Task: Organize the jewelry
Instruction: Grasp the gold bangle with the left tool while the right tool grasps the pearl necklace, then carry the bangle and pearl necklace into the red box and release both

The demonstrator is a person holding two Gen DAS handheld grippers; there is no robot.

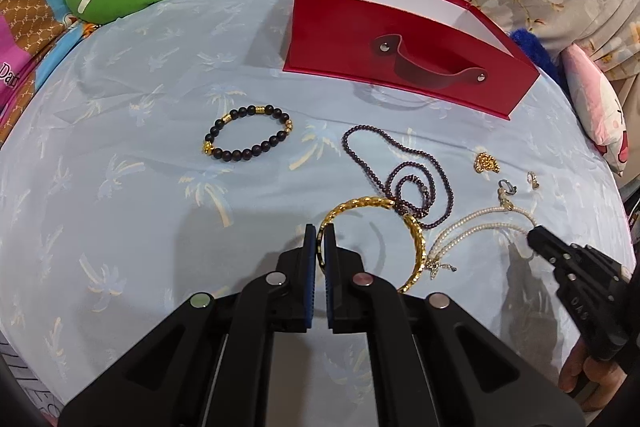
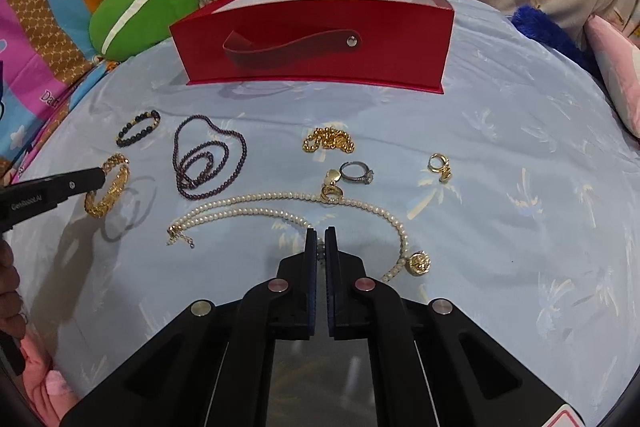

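Boxes: one red box stood open at the back.
Bangles: one gold bangle.
Bead bracelets: one black bead bracelet.
Necklaces: two, a dark bead necklace and a pearl necklace.
Gold chains: one, heaped.
Rings: one silver ring.
Small gold pieces: two more, too small to name.
Tools: two.
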